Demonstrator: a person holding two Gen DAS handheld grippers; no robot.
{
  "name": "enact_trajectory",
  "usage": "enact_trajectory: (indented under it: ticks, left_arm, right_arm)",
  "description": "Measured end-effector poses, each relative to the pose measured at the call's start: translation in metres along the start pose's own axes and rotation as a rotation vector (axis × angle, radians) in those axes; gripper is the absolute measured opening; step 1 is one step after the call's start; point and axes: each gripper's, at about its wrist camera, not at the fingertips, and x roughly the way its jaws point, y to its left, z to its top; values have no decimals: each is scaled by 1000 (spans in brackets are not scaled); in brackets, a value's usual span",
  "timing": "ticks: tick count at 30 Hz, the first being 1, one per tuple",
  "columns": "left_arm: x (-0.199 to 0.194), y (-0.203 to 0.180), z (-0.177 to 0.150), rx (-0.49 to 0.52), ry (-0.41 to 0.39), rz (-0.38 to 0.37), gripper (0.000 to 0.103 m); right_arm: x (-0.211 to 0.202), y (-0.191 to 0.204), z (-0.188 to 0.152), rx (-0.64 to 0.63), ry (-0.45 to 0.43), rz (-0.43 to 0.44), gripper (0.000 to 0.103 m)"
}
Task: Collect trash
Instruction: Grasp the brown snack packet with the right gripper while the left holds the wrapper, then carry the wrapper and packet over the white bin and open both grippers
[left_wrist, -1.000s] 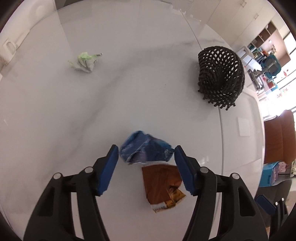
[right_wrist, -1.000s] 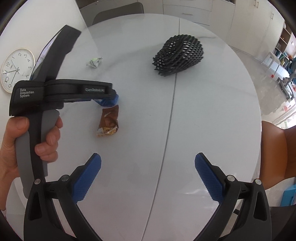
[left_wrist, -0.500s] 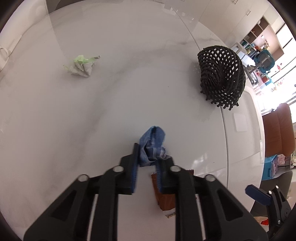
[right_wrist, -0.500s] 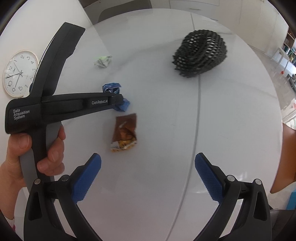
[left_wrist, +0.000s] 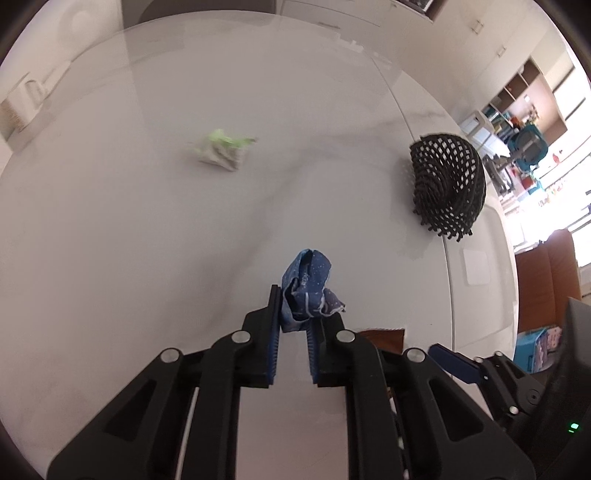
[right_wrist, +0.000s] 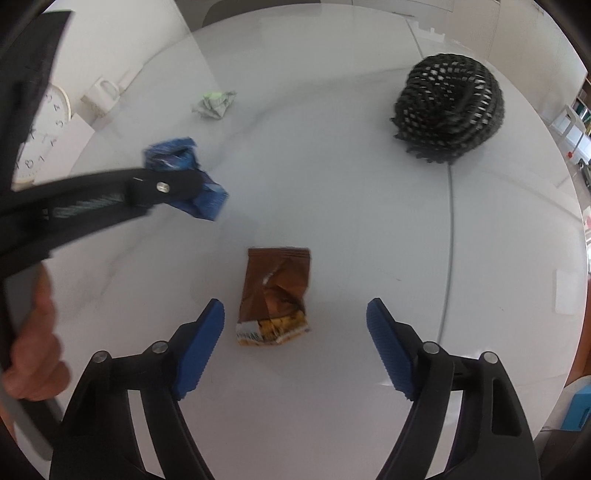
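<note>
My left gripper is shut on a crumpled blue wrapper, held just above the white table. In the right wrist view the same blue wrapper shows beyond the left gripper. My right gripper hovers low over a brown snack wrapper, which lies flat on the table between the blue pads. Its jaws are closing and the pads stand clear of the wrapper on both sides. A crumpled green-and-white wrapper lies farther back, and the same crumpled wrapper appears in the right wrist view.
A black mesh basket lies on its side at the table's right; the basket is also far right in the right wrist view. A hand grips the left tool. A wall clock and brown chair stand off the table.
The left gripper shut on the blue wrapper and lifted it off the table. The right gripper came down over the brown wrapper and its jaws narrowed.
</note>
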Motion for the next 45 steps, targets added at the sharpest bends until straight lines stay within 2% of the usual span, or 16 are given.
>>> enact_trajectory:
  ticks: [3, 5, 7, 11, 15, 19, 22, 26, 33, 39, 45]
  left_arm:
    - [-9, 7, -2, -11, -17, 13, 13]
    - [-15, 15, -5, -26, -19, 16, 13]
    - [-19, 19, -9, -31, -20, 21, 13]
    - [-28, 16, -17, -15, -27, 27, 13]
    - [-40, 0, -29, 18, -21, 12, 13]
    - [-54, -33, -50, 90, -11, -31, 13]
    - [-64, -58, -69, 132, 11, -76, 13]
    - [-78, -105, -105, 213, 62, -160, 13]
    - [-89, -193, -178, 413, 151, -235, 13]
    - [-76, -262, -237, 534, 253, -287, 13]
    - [-40, -300, -274, 561, 350, -251, 13]
  right_arm:
    - [9, 11, 2, -31, 20, -37, 65]
    - [11, 17, 2, -53, 18, -70, 47]
    - [10, 21, 1, -71, 17, -83, 37]
    - [-2, 16, -2, -64, -3, -67, 35]
    - [-33, 0, -15, -40, -28, -48, 35]
    - [-71, -23, -40, -14, -43, -35, 35]
    - [-103, -49, -77, 8, -40, -38, 35]
    - [-129, -85, -131, 79, -11, -41, 35]
    - [-154, -145, -217, 195, 46, -63, 35]
    - [-164, -187, -259, 240, 61, -60, 35]
    - [-167, -207, -275, 241, 58, -38, 35]
